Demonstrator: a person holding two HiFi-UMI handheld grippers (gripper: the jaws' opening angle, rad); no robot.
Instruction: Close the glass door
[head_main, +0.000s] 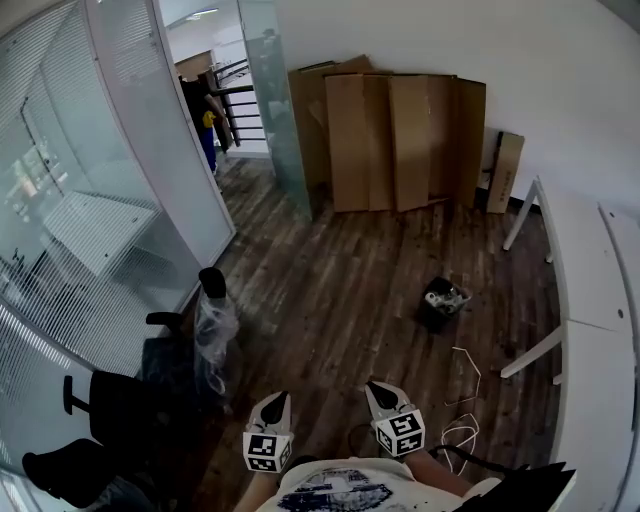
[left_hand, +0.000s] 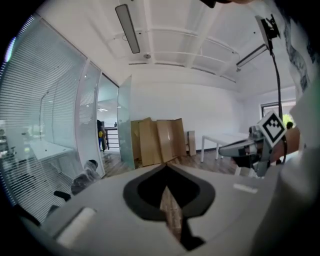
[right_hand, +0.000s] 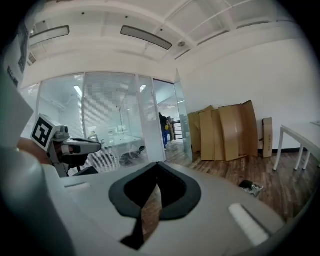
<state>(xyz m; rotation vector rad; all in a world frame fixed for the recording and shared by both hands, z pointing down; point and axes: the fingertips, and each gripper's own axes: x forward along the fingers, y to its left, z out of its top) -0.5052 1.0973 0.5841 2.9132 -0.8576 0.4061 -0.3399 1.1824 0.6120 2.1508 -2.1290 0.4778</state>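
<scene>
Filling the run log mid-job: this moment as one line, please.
glass door: open, across the room, untouched | left gripper: shut, empty | right gripper: shut, empty | stage: door not reached

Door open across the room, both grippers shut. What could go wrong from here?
1. A person in dark clothes stands beyond the doorway; the tall frosted glass door could swing toward them.
2. Brown cardboard sheets lean right beside the door and might snag or topple.
3. A small black bin sits on the wooden floor, a possible trip hazard.
</scene>
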